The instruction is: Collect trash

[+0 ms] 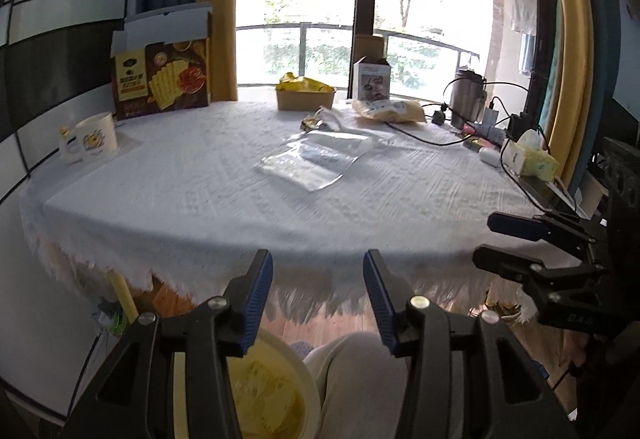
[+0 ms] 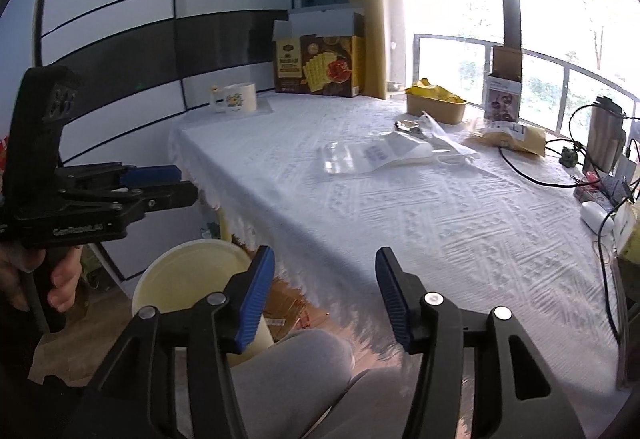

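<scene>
Clear plastic bags lie flat near the middle of the white-clothed table. A crumpled wrapper sits just behind them. Below the table's near edge stands a pale yellow bin, with yellow scraps inside in the left wrist view. My left gripper hovers over the bin, short of the table edge, open and holding nothing. My right gripper hangs beside it at the table's near edge, also open and holding nothing.
Along the far side of the table stand a cracker box, a mug, a cardboard tray of yellow wrappers, a small carton and a kraft pouch. A steel flask, cables and a tissue pack crowd the right. A person's knee is below.
</scene>
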The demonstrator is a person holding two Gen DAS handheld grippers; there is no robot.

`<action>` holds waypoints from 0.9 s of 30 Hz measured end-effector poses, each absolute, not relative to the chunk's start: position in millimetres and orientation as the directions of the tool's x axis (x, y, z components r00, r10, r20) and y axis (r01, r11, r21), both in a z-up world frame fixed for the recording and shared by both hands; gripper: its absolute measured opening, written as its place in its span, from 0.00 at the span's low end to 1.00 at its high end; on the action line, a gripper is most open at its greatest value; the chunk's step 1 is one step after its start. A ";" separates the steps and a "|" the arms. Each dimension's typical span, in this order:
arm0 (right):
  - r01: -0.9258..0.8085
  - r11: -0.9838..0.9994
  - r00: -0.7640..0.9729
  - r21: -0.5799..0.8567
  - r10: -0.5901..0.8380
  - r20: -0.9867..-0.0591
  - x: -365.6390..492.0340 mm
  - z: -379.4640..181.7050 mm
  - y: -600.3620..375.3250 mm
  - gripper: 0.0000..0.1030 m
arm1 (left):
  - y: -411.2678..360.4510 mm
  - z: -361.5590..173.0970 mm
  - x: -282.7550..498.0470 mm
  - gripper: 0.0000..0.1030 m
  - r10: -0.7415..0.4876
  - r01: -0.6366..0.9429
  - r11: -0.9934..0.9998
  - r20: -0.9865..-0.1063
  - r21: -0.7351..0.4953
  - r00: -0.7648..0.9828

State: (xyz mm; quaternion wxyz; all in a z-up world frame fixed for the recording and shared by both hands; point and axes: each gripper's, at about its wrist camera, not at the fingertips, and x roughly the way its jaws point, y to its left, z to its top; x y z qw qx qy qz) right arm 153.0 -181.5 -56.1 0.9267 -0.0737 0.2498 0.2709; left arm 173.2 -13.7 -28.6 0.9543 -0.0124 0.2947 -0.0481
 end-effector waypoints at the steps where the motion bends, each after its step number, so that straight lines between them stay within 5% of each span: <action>1: -0.533 0.846 0.731 0.000 0.460 -0.504 157.2 -56.1 -184.2 0.49 | -15.2 -27.7 176.4 0.46 -0.102 0.090 0.995 -0.557 -0.050 0.824; 27: -0.472 0.881 0.737 -0.025 0.378 -0.561 269.5 -49.2 -189.1 0.49 | -5.0 -31.3 281.3 0.49 -0.182 0.159 0.983 -0.546 -0.089 0.818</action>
